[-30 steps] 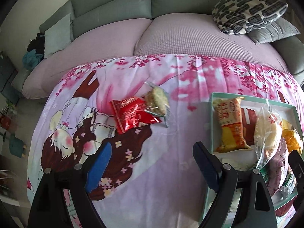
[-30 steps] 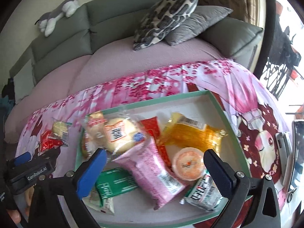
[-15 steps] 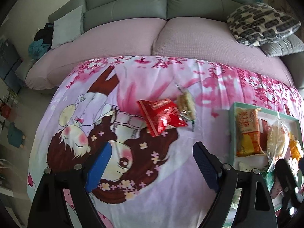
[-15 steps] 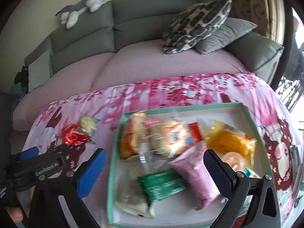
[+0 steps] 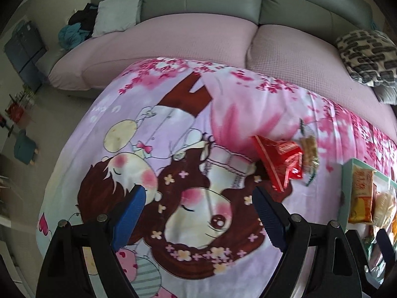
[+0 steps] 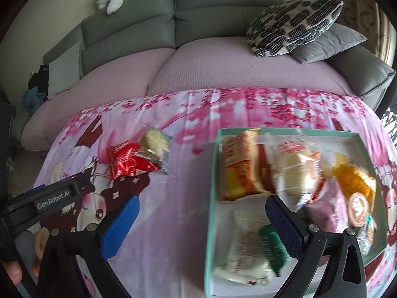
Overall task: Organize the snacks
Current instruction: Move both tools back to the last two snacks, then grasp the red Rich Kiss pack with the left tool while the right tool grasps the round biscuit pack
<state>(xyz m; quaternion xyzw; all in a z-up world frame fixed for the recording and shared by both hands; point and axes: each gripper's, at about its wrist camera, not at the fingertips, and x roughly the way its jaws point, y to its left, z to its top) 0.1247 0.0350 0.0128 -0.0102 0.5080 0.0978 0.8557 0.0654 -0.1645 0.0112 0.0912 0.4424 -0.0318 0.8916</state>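
Change: both my grippers have swung left across the cloth; the box sits further right in both wrist views than a second ago.
Meaning: I judge I'm heading for the two loose snacks outside the box.
Left gripper (image 5: 198, 213): jaws wide, nothing between them.
Right gripper (image 6: 201, 221): jaws wide, empty, straddling the box's left wall.
Red packet (image 6: 130, 162): crinkly foil, lying on the cloth, touching the clear-wrapped round biscuit (image 6: 155, 142).
Box (image 6: 211, 198): shallow, green-rimmed card, filled with soft plastic-wrapped snacks.
Cloth (image 5: 223, 114): soft printed fabric, pink.
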